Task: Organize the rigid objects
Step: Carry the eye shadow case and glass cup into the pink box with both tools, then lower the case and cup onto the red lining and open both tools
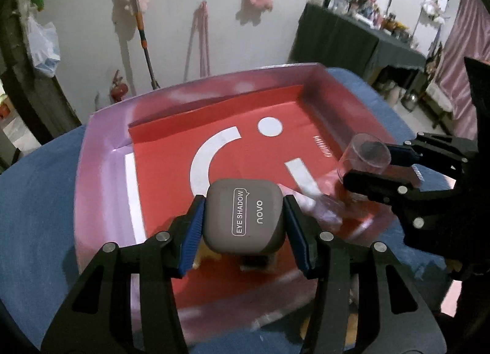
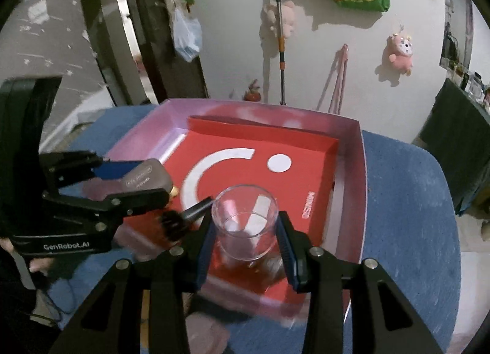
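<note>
My left gripper (image 1: 243,225) is shut on a grey eye shadow case (image 1: 243,216) and holds it over the near part of a red box (image 1: 104,146) with pale walls. The case also shows in the right wrist view (image 2: 144,178), held by the left gripper (image 2: 137,184). My right gripper (image 2: 246,236) is shut on a clear plastic cup (image 2: 245,219), upright over the box's near right part. The cup (image 1: 363,155) and right gripper (image 1: 382,170) show at the right in the left wrist view. A black brush (image 2: 183,216) lies in the box beside the cup.
The box (image 2: 349,152) sits on a blue round table (image 2: 407,207). Small yellowish items lie under the case (image 1: 202,257). A mop (image 2: 281,42) leans on the wall behind. A dark cluttered table (image 1: 352,35) stands at the back right.
</note>
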`<action>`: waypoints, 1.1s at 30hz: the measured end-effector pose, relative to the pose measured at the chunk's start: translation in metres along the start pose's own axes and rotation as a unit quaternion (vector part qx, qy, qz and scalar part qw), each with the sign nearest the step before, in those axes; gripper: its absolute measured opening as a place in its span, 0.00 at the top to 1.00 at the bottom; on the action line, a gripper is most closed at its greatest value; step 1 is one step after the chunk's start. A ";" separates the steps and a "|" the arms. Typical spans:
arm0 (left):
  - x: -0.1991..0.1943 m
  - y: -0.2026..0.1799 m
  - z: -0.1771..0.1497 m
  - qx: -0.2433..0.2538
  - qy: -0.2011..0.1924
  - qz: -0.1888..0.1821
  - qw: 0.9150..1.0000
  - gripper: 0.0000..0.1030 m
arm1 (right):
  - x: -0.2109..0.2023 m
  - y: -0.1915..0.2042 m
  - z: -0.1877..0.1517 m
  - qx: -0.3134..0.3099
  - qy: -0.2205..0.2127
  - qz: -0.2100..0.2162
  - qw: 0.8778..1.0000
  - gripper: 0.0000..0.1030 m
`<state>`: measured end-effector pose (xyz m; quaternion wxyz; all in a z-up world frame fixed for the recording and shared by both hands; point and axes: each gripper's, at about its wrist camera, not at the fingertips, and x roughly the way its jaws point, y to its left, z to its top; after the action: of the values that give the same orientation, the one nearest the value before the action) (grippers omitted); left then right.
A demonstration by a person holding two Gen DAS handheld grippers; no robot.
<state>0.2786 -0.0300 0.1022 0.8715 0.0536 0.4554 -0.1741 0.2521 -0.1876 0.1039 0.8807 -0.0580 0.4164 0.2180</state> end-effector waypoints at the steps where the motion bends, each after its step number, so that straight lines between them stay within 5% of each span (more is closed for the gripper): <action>1: 0.007 0.003 0.004 0.000 0.006 -0.001 1.000 0.53 | 0.009 -0.001 0.004 -0.003 0.009 -0.002 1.000 0.59; 21: 0.065 0.023 0.022 -0.020 0.087 -0.012 0.996 0.53 | 0.070 -0.016 0.011 -0.004 0.088 -0.026 0.996 0.59; 33: 0.066 0.019 0.017 -0.014 0.080 -0.005 0.997 0.53 | 0.072 -0.013 0.010 -0.004 0.091 -0.028 0.995 0.59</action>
<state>0.3328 -0.0337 0.0576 0.8319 0.0530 0.5266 -0.1669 0.3048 -0.1727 0.0548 0.8449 -0.0929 0.4919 0.1884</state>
